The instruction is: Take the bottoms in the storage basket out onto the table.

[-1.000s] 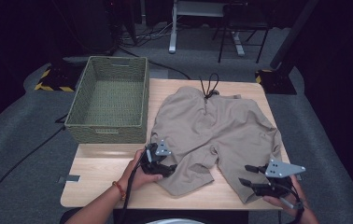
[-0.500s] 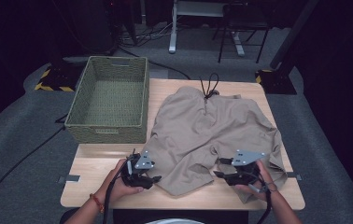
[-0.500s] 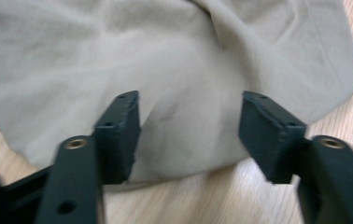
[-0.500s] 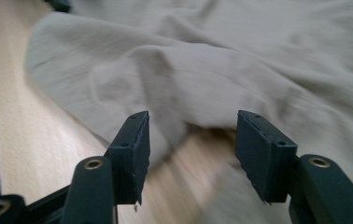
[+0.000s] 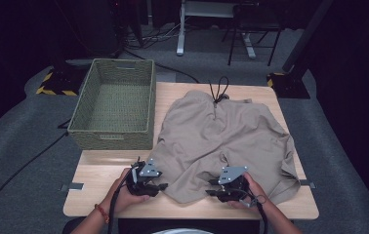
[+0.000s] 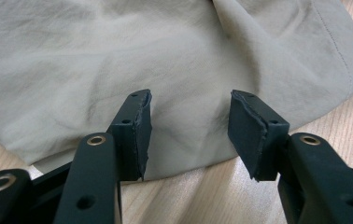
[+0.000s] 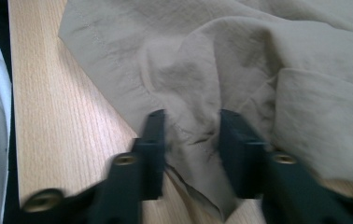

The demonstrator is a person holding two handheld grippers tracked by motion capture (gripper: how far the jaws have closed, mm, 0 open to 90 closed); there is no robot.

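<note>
Tan shorts (image 5: 221, 136) lie spread flat on the wooden table (image 5: 99, 165), with the drawstring at the far end. My left gripper (image 5: 157, 187) sits at the front left hem, pointing right. In the left gripper view its jaws (image 6: 191, 135) have just been closing and stand apart, the hem of the shorts (image 6: 165, 56) lying between them, untouched by the pads. My right gripper (image 5: 214, 188) rests on the front hem farther right, pointing left. Its jaws (image 7: 191, 140) have just been closing and straddle a puckered fold of the shorts (image 7: 240, 60), still with a gap.
A green woven basket (image 5: 114, 105) stands on the far left of the table, beside the shorts. Bare wood runs along the front edge (image 5: 187, 207). Chair and desk legs stand on the dark floor beyond the table.
My right hand has moved left from the table's front right corner onto the front hem. My left hand has shifted slightly left and nearer the front edge.
</note>
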